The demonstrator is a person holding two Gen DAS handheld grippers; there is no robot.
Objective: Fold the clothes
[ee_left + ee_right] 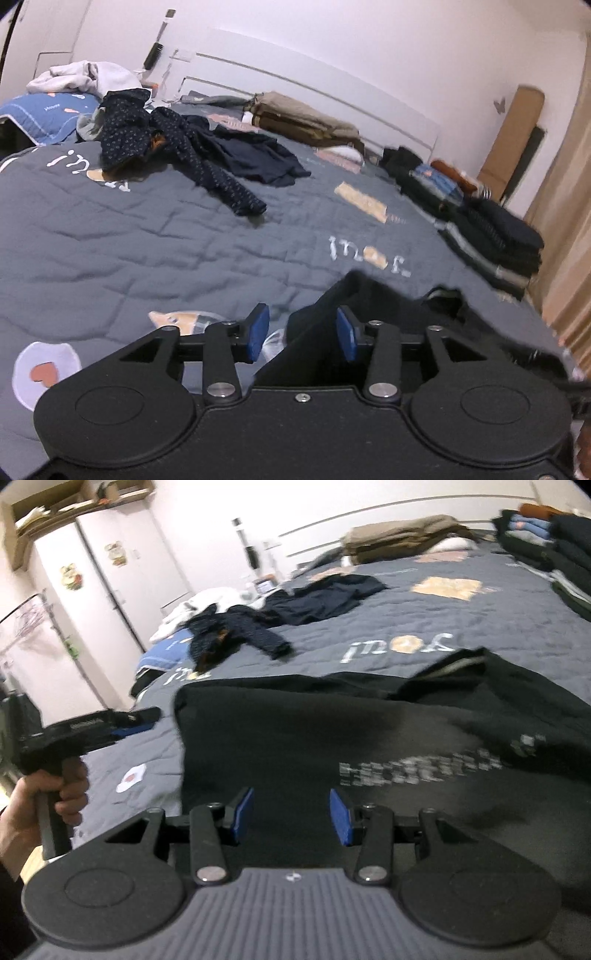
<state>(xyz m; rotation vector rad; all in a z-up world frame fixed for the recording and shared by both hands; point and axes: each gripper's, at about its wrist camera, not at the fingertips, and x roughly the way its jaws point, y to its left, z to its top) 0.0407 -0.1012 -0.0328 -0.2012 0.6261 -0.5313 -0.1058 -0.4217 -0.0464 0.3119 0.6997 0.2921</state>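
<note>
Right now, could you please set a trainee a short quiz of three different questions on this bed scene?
1. True or false: both tongs stand open.
2. Multiple choice: the black garment nearest the right tongs shows A) pale lettering, B) red stripes, C) a floral print.
3. Short answer: where do the folded dark clothes sit, seen from the left tongs?

Key
1. True; a wide gap shows between the blue pads in each view.
2. A.
3. Stacked along the right edge of the grey quilt.
</note>
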